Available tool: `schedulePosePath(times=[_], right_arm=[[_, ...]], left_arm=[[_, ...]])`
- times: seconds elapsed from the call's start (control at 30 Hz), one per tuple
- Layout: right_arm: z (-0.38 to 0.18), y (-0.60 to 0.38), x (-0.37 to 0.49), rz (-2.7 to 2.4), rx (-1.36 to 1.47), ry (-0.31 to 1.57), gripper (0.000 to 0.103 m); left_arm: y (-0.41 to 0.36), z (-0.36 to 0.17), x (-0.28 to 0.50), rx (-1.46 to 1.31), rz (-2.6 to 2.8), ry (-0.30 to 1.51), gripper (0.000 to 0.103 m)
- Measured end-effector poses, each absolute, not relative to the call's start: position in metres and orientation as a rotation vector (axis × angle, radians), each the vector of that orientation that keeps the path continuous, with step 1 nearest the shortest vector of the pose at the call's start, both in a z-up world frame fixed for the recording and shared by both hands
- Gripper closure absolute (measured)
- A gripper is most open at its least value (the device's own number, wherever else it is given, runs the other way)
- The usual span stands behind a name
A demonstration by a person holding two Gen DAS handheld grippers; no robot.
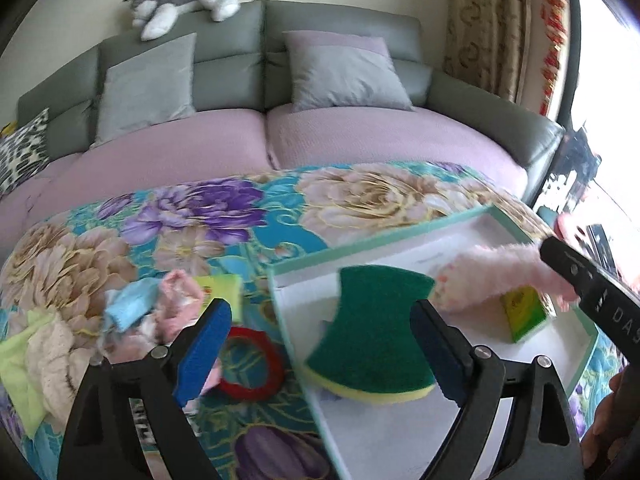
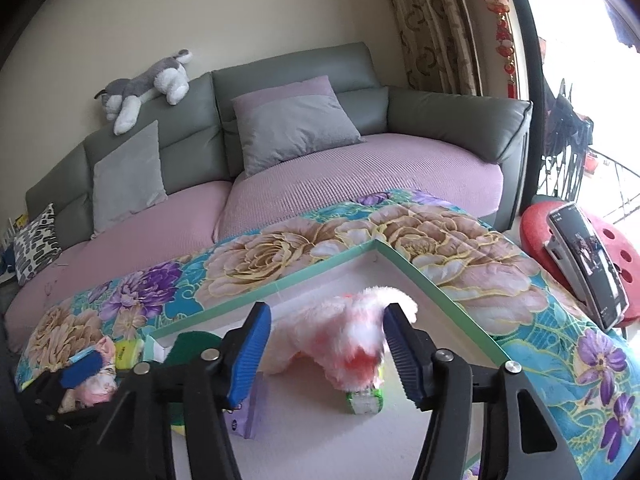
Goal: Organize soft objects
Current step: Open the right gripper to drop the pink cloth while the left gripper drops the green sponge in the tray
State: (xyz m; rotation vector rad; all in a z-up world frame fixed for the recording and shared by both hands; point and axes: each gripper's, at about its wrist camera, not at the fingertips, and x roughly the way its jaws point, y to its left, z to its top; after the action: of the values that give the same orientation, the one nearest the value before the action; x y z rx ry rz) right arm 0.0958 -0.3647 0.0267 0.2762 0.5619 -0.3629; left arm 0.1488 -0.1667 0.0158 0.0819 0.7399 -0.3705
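Observation:
A white tray with a mint-green rim (image 1: 380, 236) lies on the flowered blanket (image 1: 200, 208). My left gripper (image 1: 320, 308) is open wide over the tray's left part. A green scouring sponge (image 1: 372, 328) with a yellow underside sits tilted between its fingers, close to the right pad and well clear of the left one. My right gripper (image 2: 328, 310) is open, and a fluffy pink plush (image 2: 340, 336) rests between its pads on the tray floor. The plush partly covers a yellow-green sponge pack (image 1: 524, 312). Left of the tray lie a pink cloth (image 1: 176, 304), a blue cloth (image 1: 128, 308) and a beige fluffy piece (image 1: 56, 356).
A red tape ring (image 1: 252, 364) lies on the blanket by the tray's left rim. A purple packet (image 2: 250, 412) is inside the tray. Behind stands a grey sofa (image 2: 288, 68) with cushions and a plush dog (image 2: 148, 80). A phone (image 2: 588, 264) leans on a red stool (image 2: 536, 216) at the right.

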Motion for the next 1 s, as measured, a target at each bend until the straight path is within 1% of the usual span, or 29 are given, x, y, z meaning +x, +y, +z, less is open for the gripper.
schedulePosePath(times=[0.03,0.1,0.17,0.33,0.4,0.57,0.7,0.87,1.0], right_arm=[[0.026,-0.366,0.096,-0.366,0.279,0.566,0.038],[0.024,-0.367,0.097,-0.371,0.284,0.574,0.032],[0.022,-0.368,0.097,-0.384,0.283,0.584,0.028],[0.019,-0.369,0.099,-0.392,0.287,0.605,0.023],[0.018,-0.370,0.099,-0.393,0.291,0.611,0.019],[0.020,-0.370,0.098,-0.399,0.290,0.609,0.015],[0.024,-0.370,0.095,-0.401,0.302,0.593,0.015],[0.040,-0.368,0.085,-0.359,0.347,0.508,0.015],[0.044,-0.350,0.091,-0.311,0.301,0.525,0.015]], left_arm=[[-0.162,0.017,0.150,0.069,-0.354,0.738,0.012],[-0.152,0.018,0.153,0.050,-0.321,0.740,0.011],[-0.145,0.017,0.155,0.043,-0.291,0.746,0.001],[-0.127,0.016,0.159,-0.010,-0.239,0.768,0.001],[-0.121,0.016,0.160,-0.030,-0.222,0.773,0.001],[-0.110,0.016,0.161,-0.047,-0.182,0.778,0.001],[-0.103,0.021,0.160,-0.066,-0.167,0.767,0.001],[-0.091,0.031,0.158,-0.072,-0.131,0.761,0.001],[-0.074,0.042,0.152,-0.056,-0.076,0.731,0.001]])
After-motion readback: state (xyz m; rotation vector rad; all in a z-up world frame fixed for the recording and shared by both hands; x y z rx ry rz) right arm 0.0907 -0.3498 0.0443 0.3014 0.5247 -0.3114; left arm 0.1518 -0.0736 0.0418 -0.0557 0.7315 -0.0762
